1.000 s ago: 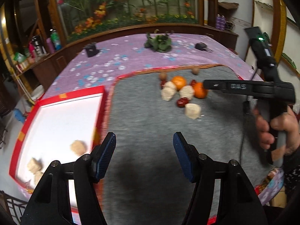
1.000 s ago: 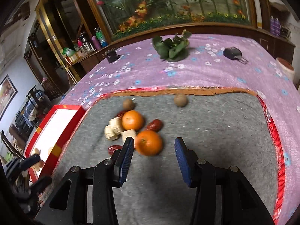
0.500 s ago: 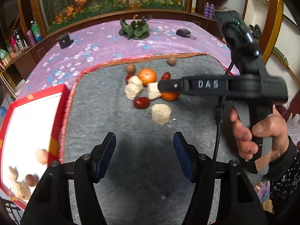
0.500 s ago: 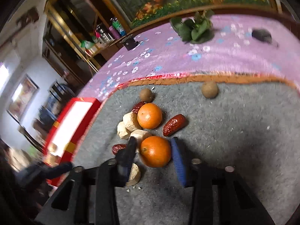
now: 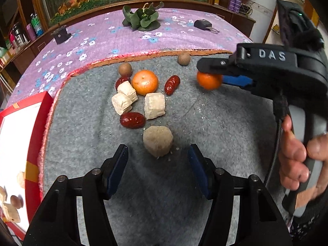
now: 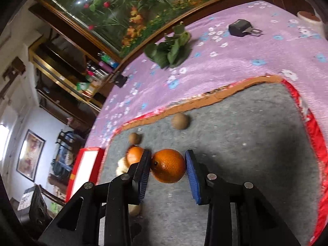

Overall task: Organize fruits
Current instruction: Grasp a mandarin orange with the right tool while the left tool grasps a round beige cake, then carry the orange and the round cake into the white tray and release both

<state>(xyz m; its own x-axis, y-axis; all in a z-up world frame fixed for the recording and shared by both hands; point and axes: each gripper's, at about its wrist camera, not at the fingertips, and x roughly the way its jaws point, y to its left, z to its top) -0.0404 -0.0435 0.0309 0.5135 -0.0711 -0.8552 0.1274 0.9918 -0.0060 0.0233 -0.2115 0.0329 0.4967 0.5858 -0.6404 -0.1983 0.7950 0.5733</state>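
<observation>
My right gripper (image 6: pixel 168 173) is shut on an orange (image 6: pixel 168 165) and holds it above the grey mat (image 6: pixel 246 143); it also shows in the left wrist view (image 5: pixel 209 80). My left gripper (image 5: pixel 157 168) is open, just short of a round beige cake (image 5: pixel 157 141). On the mat lie a second orange (image 5: pixel 145 82), red dates (image 5: pixel 132 120), pale cut chunks (image 5: pixel 154 105) and two brown round fruits (image 5: pixel 125 69).
A red-rimmed white tray (image 5: pixel 34 135) at the left holds several pieces. A green leafy plant (image 5: pixel 141 17), a black key fob (image 5: pixel 203 24) and a small black box (image 5: pixel 60 34) sit on the purple flowered cloth behind the mat.
My right gripper closed on the orange and lifted it to the right, away from the pile. My left gripper moved forward toward the beige cake.
</observation>
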